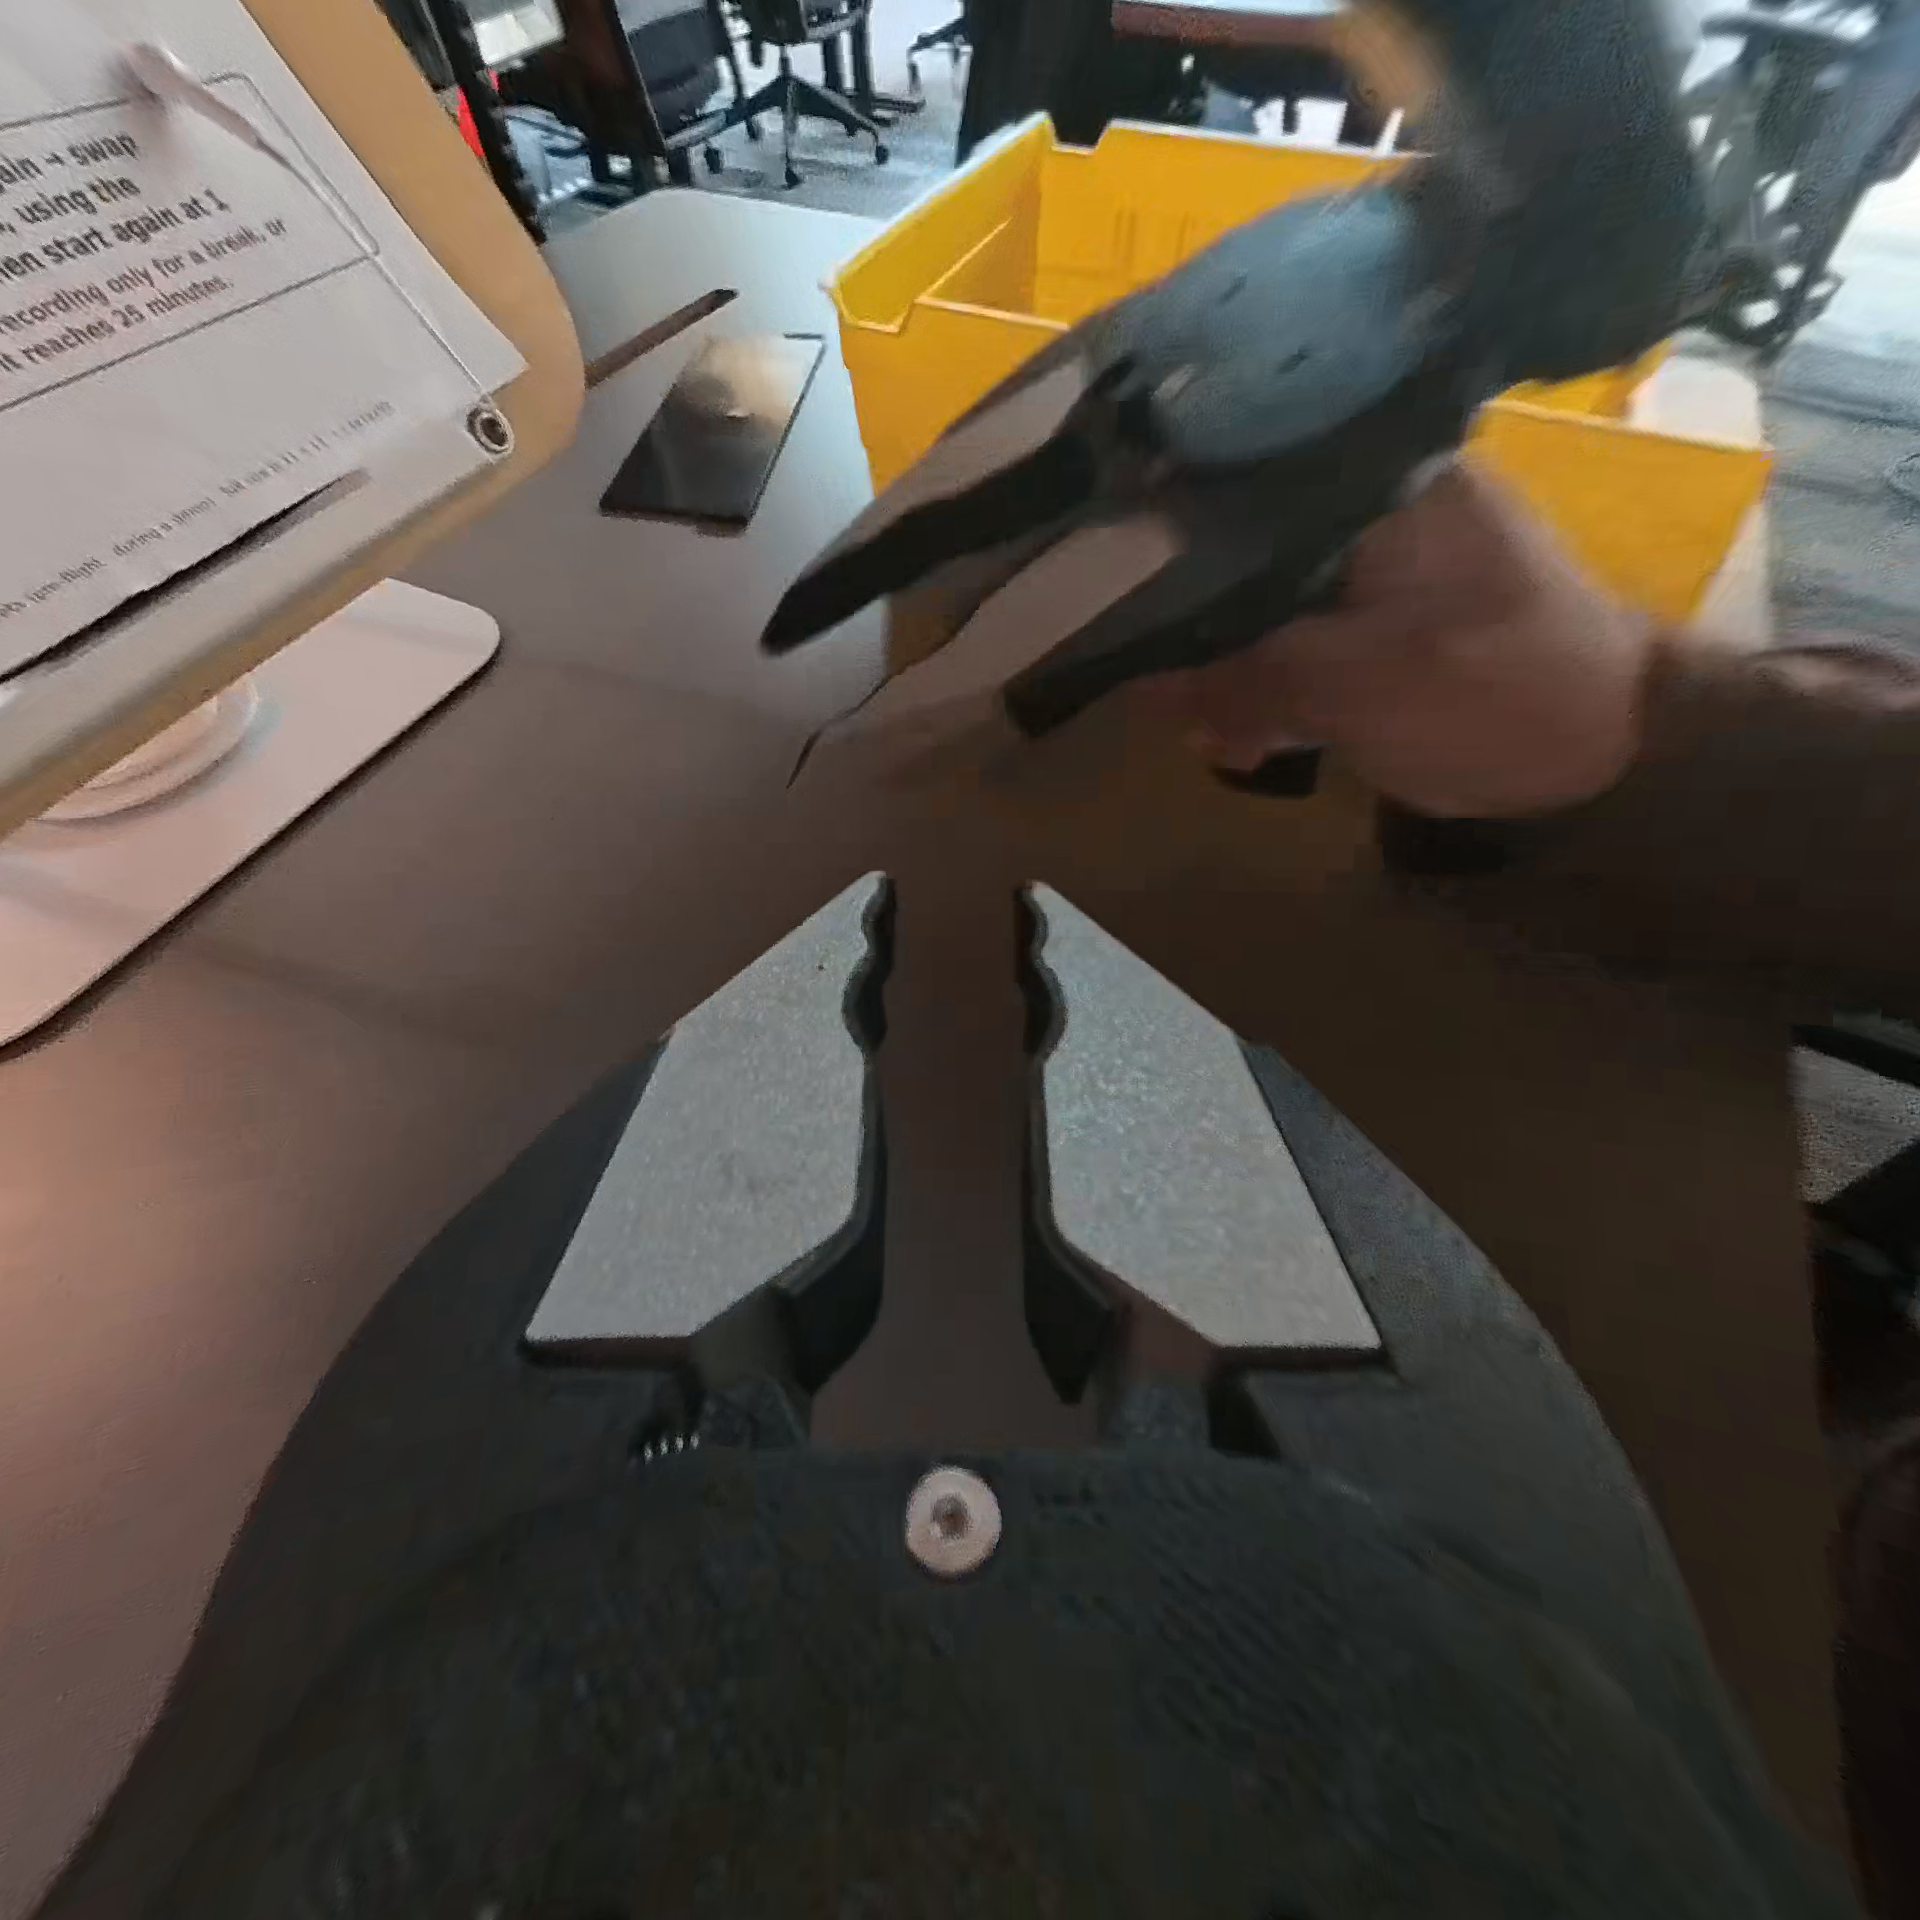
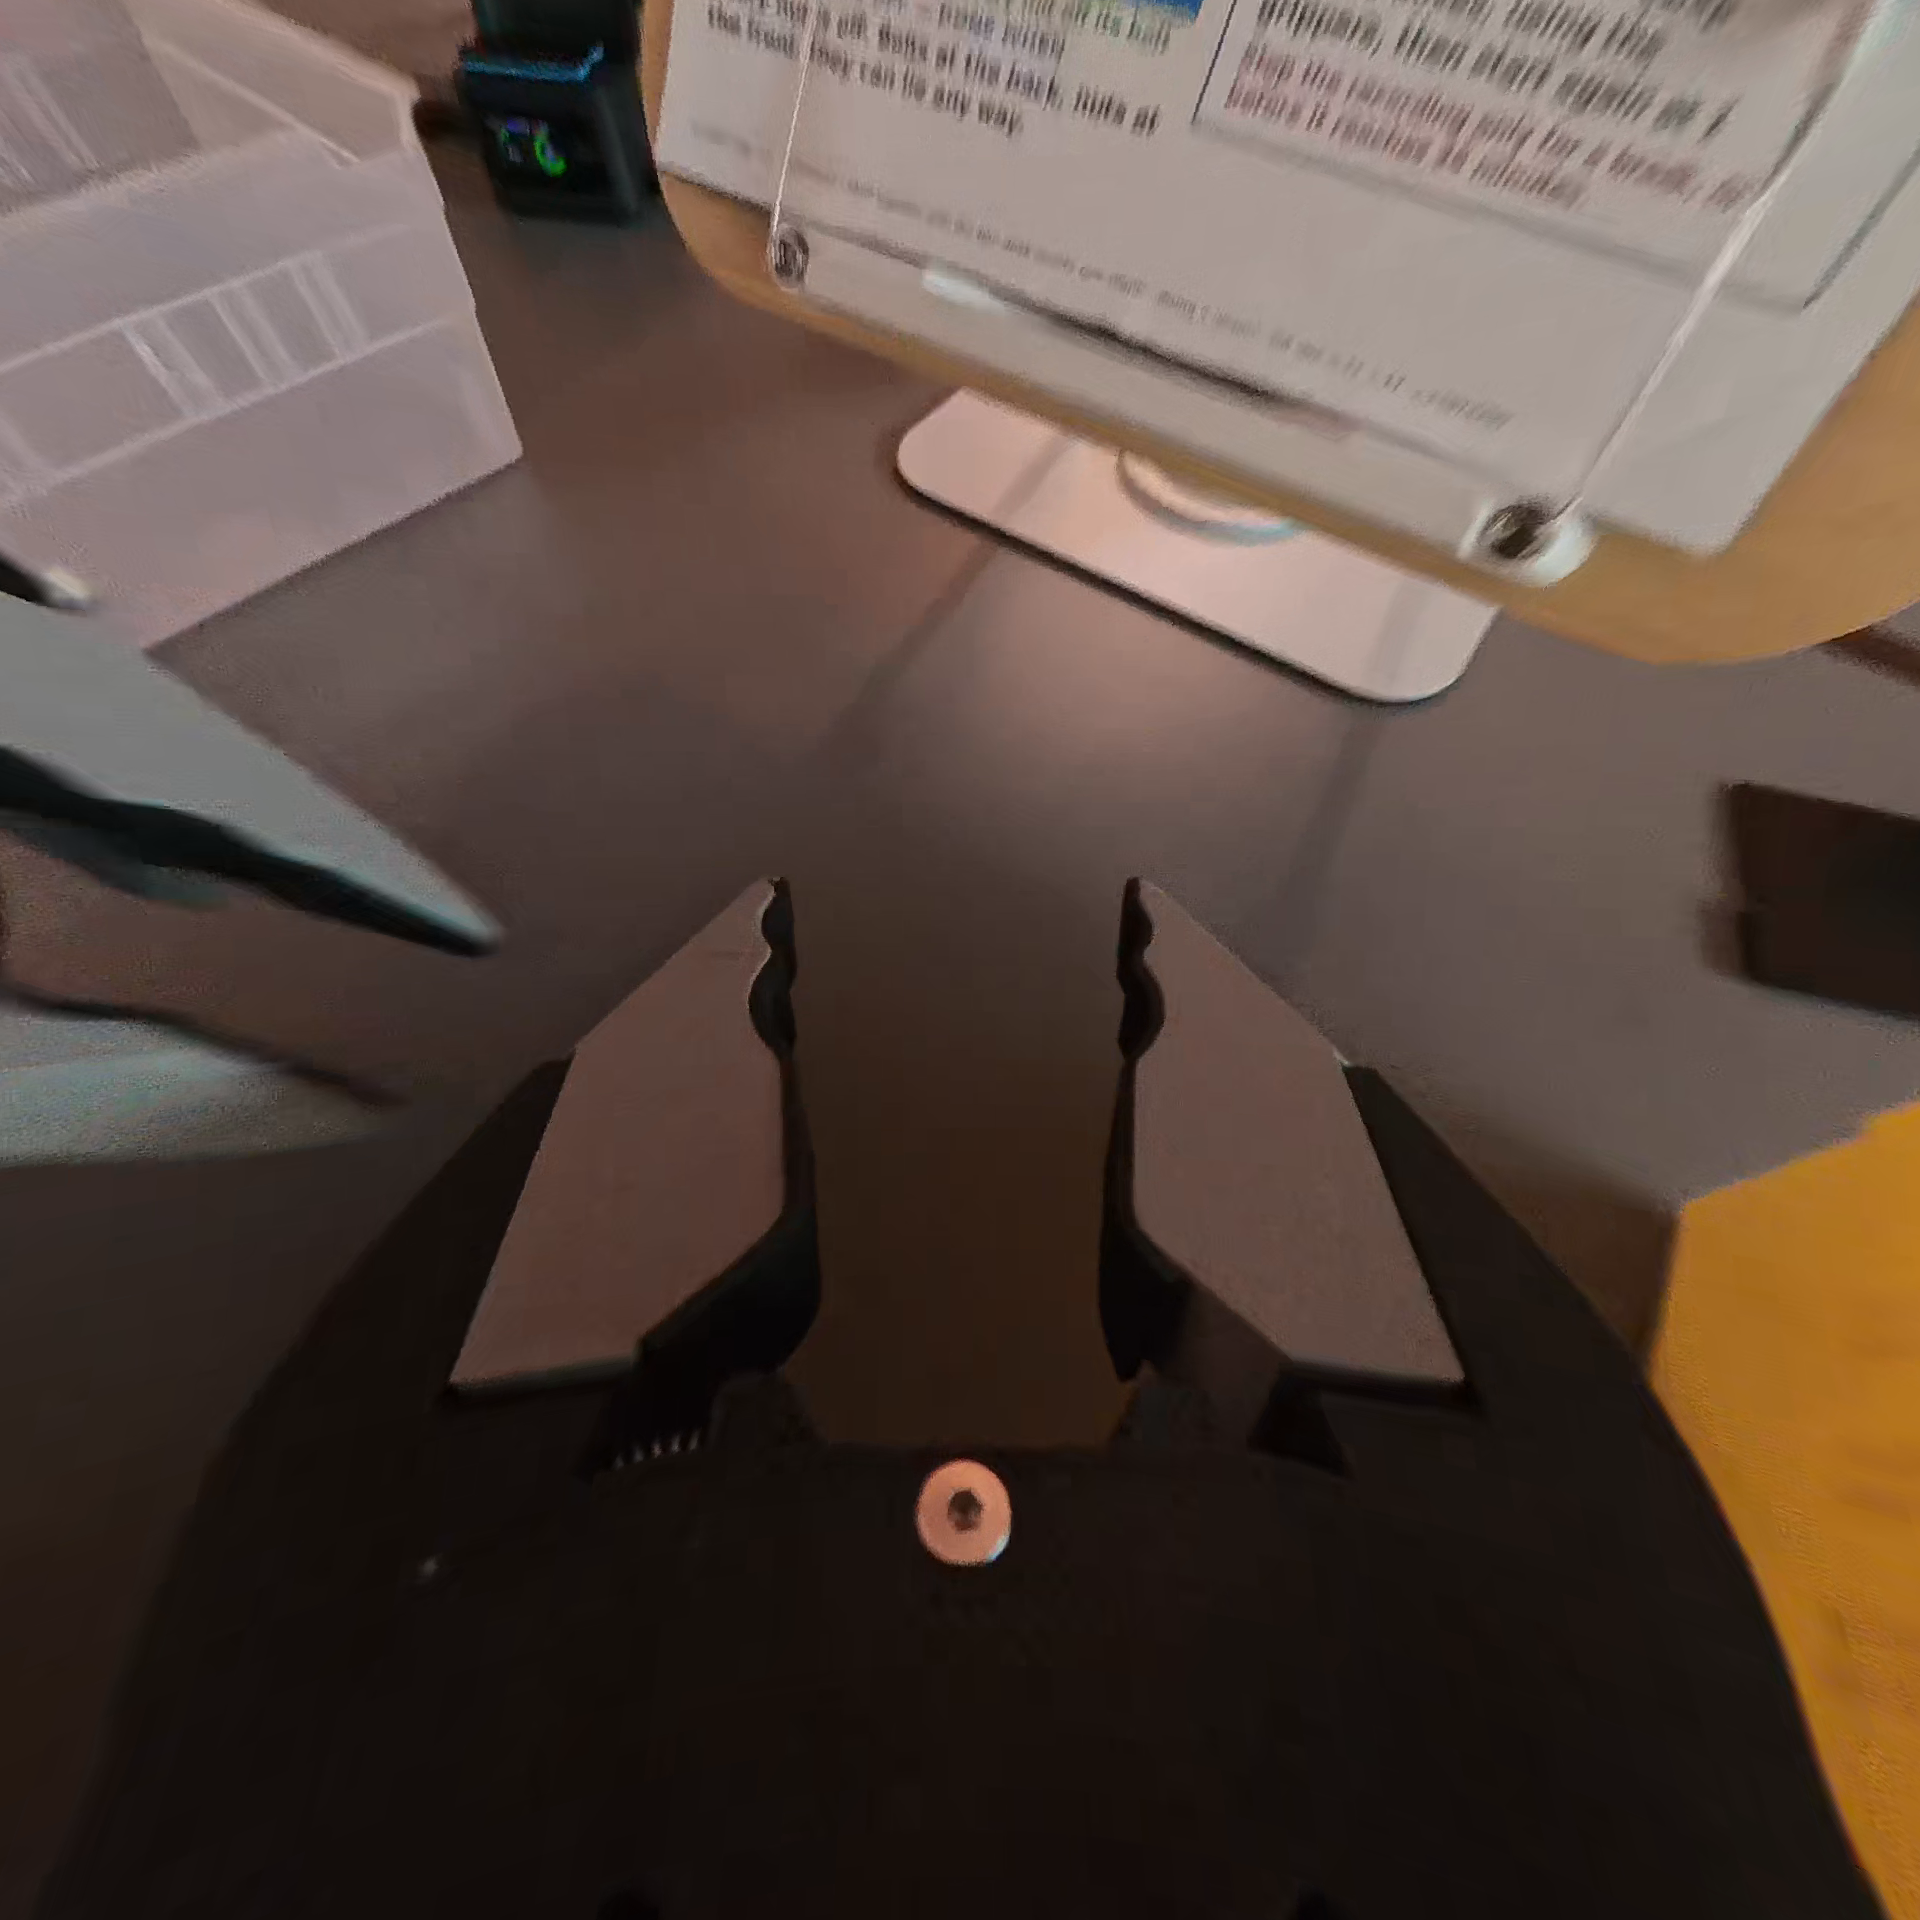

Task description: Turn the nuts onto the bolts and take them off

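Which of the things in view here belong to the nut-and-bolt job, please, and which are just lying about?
Job: left gripper, open and empty; right gripper, open and empty; yellow bin. No nuts or bolts show.

Lying about: instruction sheet on its stand, phone, pencil, clear box.

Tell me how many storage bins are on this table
2. A yellow bin stands at the table's far right in the left wrist view; a translucent white bin sits far left in the right wrist view. Others may lie out of frame.

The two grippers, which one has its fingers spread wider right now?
The right gripper: its own wrist view shows a clearly wider gap between its fingertips. The left gripper is open too, but its tips stand closer together. Neither holds anything.
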Demonstrator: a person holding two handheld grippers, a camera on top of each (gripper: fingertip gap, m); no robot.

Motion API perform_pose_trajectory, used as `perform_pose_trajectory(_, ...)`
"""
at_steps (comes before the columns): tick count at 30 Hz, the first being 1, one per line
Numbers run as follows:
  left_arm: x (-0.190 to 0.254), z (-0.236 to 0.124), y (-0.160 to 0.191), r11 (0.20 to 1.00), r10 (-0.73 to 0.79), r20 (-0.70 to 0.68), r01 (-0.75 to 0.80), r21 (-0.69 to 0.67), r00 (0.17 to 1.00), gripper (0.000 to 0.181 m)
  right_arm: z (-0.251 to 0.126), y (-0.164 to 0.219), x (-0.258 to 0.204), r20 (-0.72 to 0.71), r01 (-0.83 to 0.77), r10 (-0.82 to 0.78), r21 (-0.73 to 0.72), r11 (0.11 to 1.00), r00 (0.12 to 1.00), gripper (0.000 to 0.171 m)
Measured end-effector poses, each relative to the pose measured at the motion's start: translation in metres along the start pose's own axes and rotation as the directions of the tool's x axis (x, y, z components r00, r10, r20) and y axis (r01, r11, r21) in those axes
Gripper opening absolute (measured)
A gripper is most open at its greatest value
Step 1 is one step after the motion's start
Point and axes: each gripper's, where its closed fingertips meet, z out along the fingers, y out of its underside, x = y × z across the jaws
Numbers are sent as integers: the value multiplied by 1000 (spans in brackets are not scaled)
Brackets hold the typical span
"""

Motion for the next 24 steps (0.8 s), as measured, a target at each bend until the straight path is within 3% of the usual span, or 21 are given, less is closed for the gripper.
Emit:
perform_pose_trajectory(4, 34, -49, -19, 999, 4, -109, 0, 40, 994, 26, 28, 43, -5, 33, 49, -43, -172, 984, 999, 60)
perform_pose_trajectory(8, 37, -134, -32, 999, 43, -97, -40, 37, 994, 30, 31, 51, -6, 32, 121, -117, -209, 970, 993, 54)
perform_pose_trajectory(11, -3, -200, -27, 1000, -25, 53, 25, 11, 998, 28, 30, 51, -7, 36, 126, -121, -208, 970, 992, 54)
perform_pose_trajectory(13, -46, -230, -4, 994, -99, 205, 108, -35, 974, 30, 29, 51, -8, 44, 116, -109, -205, 972, 993, 56)
perform_pose_trajectory(17, -108, -242, 81, 896, -307, 275, 374, -239, 911, 54, 29, 51, -11, 70, 73, -60, -207, 976, 996, 58)
perform_pose_trajectory(20, -143, -235, 123, 851, -319, 305, 413, -326, 897, 49, 27, 50, -13, 86, 55, -39, -198, 979, 996, 58)
perform_pose_trajectory(24, -148, -215, 153, 798, -272, 260, 368, -477, 927, 53, 24, 50, -16, 95, 55, -38, -186, 981, 995, 58)
